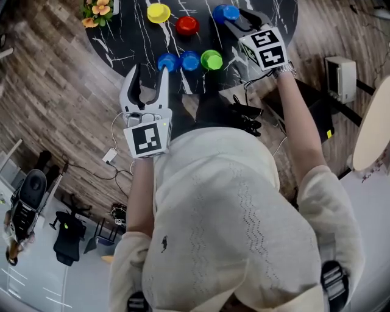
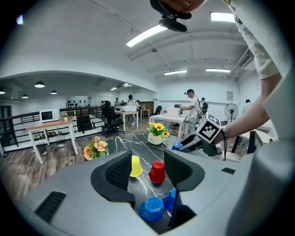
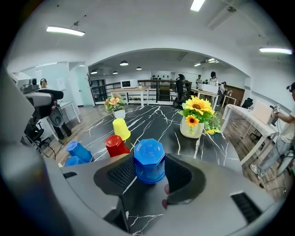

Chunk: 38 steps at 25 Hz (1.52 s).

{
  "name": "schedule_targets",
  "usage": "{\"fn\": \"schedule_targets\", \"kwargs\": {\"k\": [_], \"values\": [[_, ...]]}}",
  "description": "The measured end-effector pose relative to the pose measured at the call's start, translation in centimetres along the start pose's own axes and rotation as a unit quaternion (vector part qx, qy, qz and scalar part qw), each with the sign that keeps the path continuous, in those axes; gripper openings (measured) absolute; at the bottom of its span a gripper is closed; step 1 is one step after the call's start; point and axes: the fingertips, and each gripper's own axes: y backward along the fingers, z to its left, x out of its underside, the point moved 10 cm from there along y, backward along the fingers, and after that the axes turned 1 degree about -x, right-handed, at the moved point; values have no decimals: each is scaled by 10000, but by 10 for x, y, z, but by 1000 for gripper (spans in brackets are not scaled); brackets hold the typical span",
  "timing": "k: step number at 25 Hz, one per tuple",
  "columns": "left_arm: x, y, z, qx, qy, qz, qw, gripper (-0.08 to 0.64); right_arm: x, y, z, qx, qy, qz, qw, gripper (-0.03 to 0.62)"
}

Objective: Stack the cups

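the round black bench (image 1: 122,36), veined in white, carried everything. the left tool (image 1: 151,70) hung over its near edge with jaws spread and nothing between the pads; through the gap, in the left gripper view, the yellow cup (image 2: 135,166) and red cup (image 2: 157,171) stood farther off. the right tool (image 3: 148,173) reached over the far side and pinched the held blue cup (image 3: 149,160), upturned, both pads against its sides; whether its rim cleared the bench could not be told. each tool bore a marker cube (image 1: 265,47) printed with black-and-white square codes, no letters. a sunflower vase (image 3: 196,117) stood beyond the right tool, and an orange flower pot (image 1: 97,11) sat at the bench's left edge. near the front edge, upside down in a row, were two loose blue cups (image 1: 167,61) and a green cup (image 1: 211,59), the leftmost just beside the left tool's tip. a small moulded mark on the held blue cup's base was too faint to read.
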Motion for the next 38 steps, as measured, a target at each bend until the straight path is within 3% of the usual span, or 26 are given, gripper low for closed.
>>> {"fn": "schedule_targets", "kwargs": {"k": [19,38], "values": [[16,12,16,748,-177,16,9970,242,-1,62,77,-39,-117,-130,9998,218],[25,16,29,1086,-328,103,9935,242,8,67,151,-589,123,152,9981,218]]}}
